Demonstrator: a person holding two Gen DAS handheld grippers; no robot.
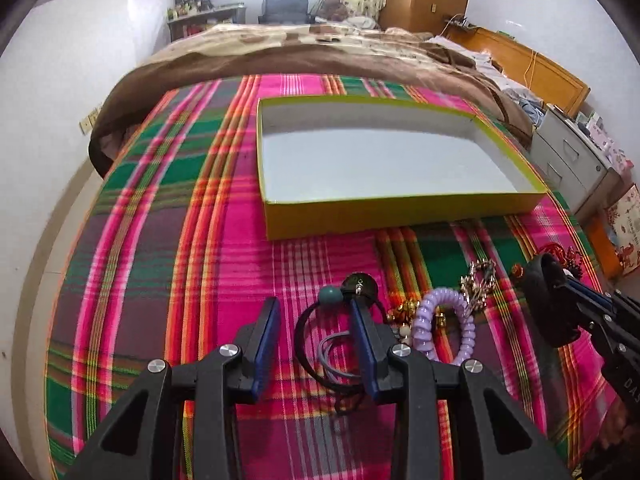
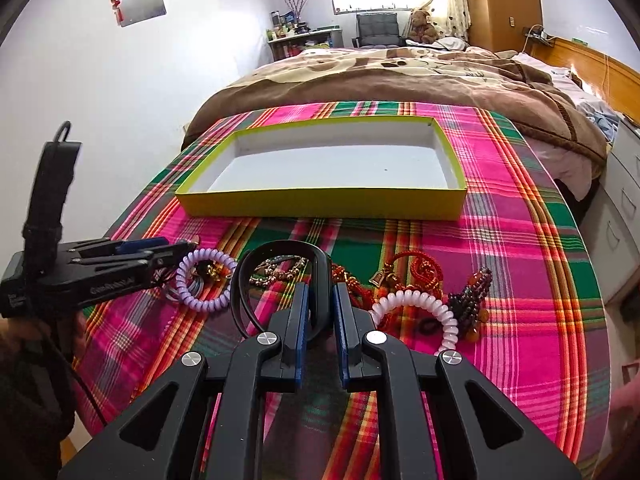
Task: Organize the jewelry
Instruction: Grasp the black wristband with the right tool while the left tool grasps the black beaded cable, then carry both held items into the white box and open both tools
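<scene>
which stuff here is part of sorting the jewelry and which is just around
Part of the job:
yellow box
purple coil bracelet
black bangle, held in the right gripper
red cord

Just around:
plaid cloth
brown blanket
teddy bear
chair

Both tongs are built alike. The left tongs (image 1: 314, 312) have a matte black plastic frame with triangular cut-outs, four round silver screw heads in a row, and two flat fingers (image 1: 267, 336) lined with ribbed dark blue pads. The right tongs (image 2: 320, 312) show the same black frame, silver screws and blue pads. Seen from the side, the left tool carries pale lettering on its black body, too small to read, a tall black block on top, and a thin black cable (image 2: 86, 394) hanging below. The person wears a dark sleeve (image 2: 28, 400).
</scene>
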